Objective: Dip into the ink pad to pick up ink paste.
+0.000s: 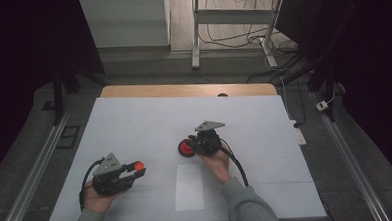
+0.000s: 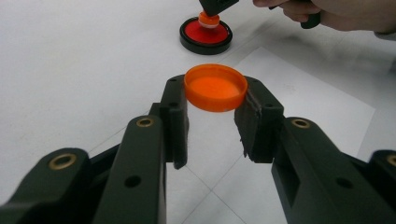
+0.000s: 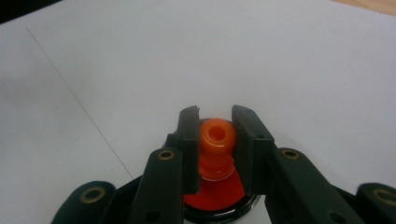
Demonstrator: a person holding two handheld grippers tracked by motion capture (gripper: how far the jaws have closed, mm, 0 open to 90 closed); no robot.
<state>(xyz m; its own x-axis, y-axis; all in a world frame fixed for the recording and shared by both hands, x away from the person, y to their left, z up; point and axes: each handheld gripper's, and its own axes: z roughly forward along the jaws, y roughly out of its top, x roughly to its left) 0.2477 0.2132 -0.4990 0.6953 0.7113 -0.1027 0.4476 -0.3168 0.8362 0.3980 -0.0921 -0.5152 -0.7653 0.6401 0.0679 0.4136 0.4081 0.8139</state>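
Between the left gripper (image 2: 215,119) fingertips sits an orange cap (image 2: 215,87), clamped at its rim. Right gripper (image 3: 215,140) fingers clasp an orange spout (image 3: 216,142) above a red disc (image 2: 206,34).

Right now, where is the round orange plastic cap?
The round orange plastic cap is pinched between the left gripper jaws at the high view's lower left, left of the red disc with the black rim.

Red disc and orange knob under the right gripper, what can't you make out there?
- Disc, right gripper view: near part hidden by the jaws and cut by the bottom edge.
- Knob, left gripper view: top hidden by the right gripper.
- High view: knob covered by that gripper.
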